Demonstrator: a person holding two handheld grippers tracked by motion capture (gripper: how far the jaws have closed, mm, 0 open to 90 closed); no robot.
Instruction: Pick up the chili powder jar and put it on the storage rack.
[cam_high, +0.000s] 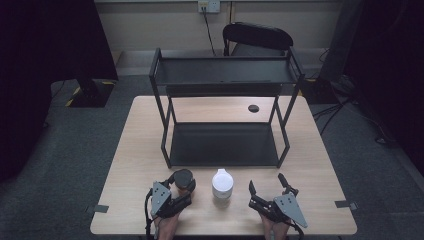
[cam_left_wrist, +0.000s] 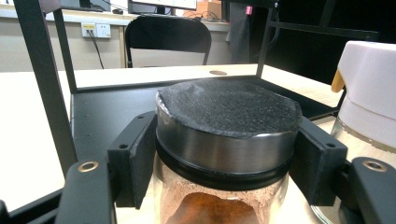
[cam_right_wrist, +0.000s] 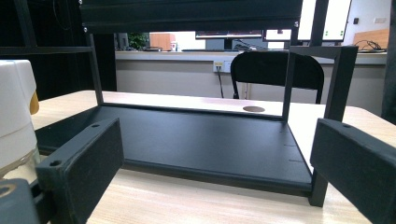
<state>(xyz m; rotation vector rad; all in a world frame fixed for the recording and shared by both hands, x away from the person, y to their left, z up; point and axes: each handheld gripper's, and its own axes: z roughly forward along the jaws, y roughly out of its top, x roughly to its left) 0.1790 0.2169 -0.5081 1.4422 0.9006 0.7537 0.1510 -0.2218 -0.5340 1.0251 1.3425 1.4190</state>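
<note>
The left claw (cam_left_wrist: 229, 154) has its two black jaws closed against the neck of the dark-lidded jar (cam_left_wrist: 227, 126), one pad on each side just under the steel band of the lid, so the grip looks made; the glass below shows a brownish powder inside. In the high view that jar (cam_high: 183, 180) stands on the tabletop (cam_high: 125, 165) near the front edge, with the left claw (cam_high: 181, 196) around it and no sign that it is off the wood, though the contact with the wood itself is hidden. Just beside it, to its right, stands the white-capped jar (cam_high: 222, 185), untouched and apart from both claws. The right claw (cam_high: 267, 187) rests on the tabletop with its jaws spread wide and nothing between them, pointing toward the black two-tier shelf (cam_high: 225, 145) that stands on the middle of the tabletop. Both tiers of that shelf are bare. Judged from this, the work is at its start: one jar is gripped but not yet carried, the other waits, and if the jars are meant for the shelf, both placings are left to do.
</note>
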